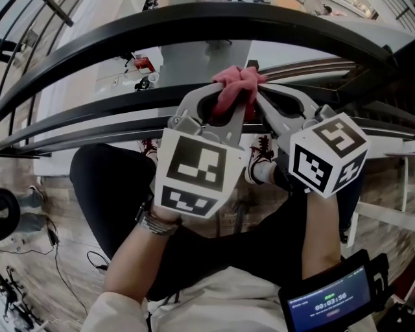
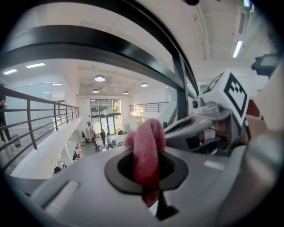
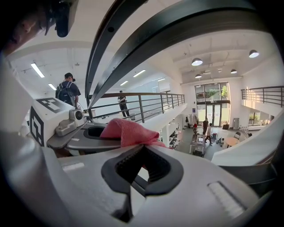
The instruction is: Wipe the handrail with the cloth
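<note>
**Pink cloth pinched between both grippers at the black handrail**

Nearest in the head view, a wrist screen sits on the right forearm, and a banded left wrist rises to the left gripper. The right gripper angles in beside it, so the two meet at the cloth, a bunched, fuzzy pink wad. The left gripper's jaws are clamped on a fold that runs up through their oval gap. The right gripper's jaws are closed, nipping the cloth's edge at their tips. The handrail arcs just beyond; whether the cloth touches it is unclear. Only the left gripper view shows that fold standing upright. Only the right gripper view shows the backpacked person at a balcony railing.
</note>
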A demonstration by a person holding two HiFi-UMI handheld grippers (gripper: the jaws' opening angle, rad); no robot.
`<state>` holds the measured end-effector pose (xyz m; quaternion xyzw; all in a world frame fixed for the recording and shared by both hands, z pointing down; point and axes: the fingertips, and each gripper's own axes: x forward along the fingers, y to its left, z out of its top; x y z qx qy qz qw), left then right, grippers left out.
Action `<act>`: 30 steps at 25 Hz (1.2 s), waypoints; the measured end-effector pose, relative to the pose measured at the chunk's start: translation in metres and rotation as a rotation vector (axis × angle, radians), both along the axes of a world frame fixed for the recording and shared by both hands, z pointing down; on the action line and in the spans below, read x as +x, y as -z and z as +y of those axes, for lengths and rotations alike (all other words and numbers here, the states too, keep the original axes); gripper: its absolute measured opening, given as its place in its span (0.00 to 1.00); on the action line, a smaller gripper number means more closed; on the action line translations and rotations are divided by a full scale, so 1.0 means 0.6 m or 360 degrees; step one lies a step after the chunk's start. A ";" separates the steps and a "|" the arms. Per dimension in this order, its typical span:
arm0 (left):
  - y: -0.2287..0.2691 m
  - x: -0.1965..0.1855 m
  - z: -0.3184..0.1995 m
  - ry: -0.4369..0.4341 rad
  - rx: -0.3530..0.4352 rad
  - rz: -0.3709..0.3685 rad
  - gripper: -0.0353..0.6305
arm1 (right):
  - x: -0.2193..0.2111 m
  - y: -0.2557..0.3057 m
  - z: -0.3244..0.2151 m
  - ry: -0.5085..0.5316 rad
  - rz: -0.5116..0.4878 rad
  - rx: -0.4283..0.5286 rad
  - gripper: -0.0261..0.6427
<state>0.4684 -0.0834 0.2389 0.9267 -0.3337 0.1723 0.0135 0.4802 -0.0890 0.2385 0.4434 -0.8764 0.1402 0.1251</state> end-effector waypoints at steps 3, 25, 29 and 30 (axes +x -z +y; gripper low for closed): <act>-0.001 0.007 0.001 -0.0007 0.0010 -0.0003 0.09 | 0.007 -0.001 0.001 -0.0008 0.0005 -0.0002 0.04; -0.007 0.057 0.009 -0.0076 -0.0017 -0.0015 0.09 | 0.057 -0.007 0.006 -0.0130 -0.0019 0.0008 0.04; -0.007 0.060 0.008 -0.0085 -0.0019 -0.0010 0.09 | 0.061 -0.007 0.004 -0.0148 -0.0019 0.0010 0.04; -0.007 0.062 0.008 -0.0089 -0.0020 -0.0010 0.09 | 0.063 -0.007 0.004 -0.0152 -0.0021 0.0010 0.04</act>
